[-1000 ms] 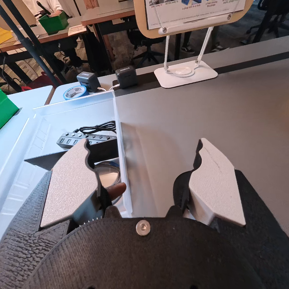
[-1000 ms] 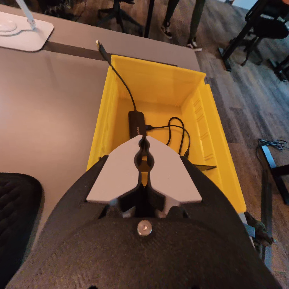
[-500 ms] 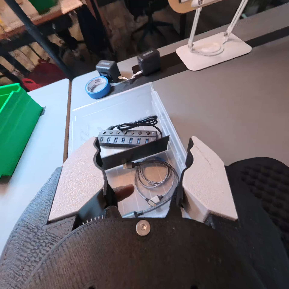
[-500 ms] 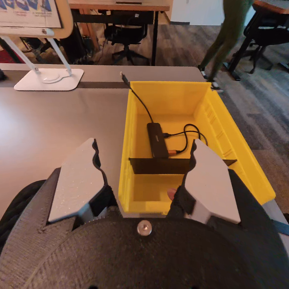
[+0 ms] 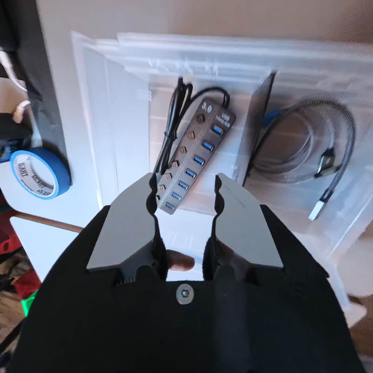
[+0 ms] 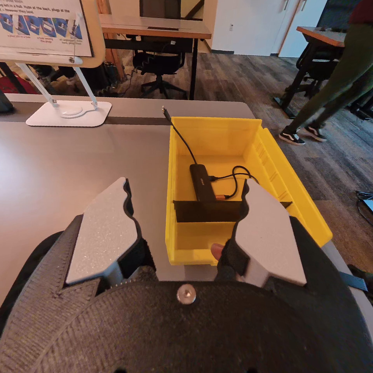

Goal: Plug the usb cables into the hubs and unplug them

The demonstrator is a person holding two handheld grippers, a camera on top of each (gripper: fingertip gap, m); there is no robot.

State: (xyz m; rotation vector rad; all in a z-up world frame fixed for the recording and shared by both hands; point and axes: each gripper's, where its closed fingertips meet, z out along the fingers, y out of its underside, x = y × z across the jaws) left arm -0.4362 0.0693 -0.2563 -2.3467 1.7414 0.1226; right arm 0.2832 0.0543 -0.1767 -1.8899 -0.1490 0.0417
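Observation:
In the left wrist view a grey multi-port USB hub (image 5: 194, 156) with blue ports lies in a clear plastic bin (image 5: 113, 113), its black lead bundled beside it. A black divider (image 5: 257, 129) separates it from a coiled braided cable (image 5: 314, 145) with a silver plug (image 5: 316, 211). My left gripper (image 5: 184, 179) is open, above the hub's near end. In the right wrist view a slim black hub (image 6: 201, 182) with a black cable (image 6: 235, 177) plugged in lies in a yellow bin (image 6: 268, 161). My right gripper (image 6: 185, 181) is open, empty, above the table before the bin.
A blue tape roll (image 5: 39, 174) lies left of the clear bin. A white stand base (image 6: 69, 114) holding an instruction board stands at the table's back. The hub's lead end (image 6: 165, 111) sticks out over the yellow bin's rim. A black divider (image 6: 207, 211) crosses the yellow bin. A person walks at the right.
My left gripper has swung over the clear bin and now looks steeply down on the hub, jaws narrower. My right gripper opened and pulled back from the yellow bin.

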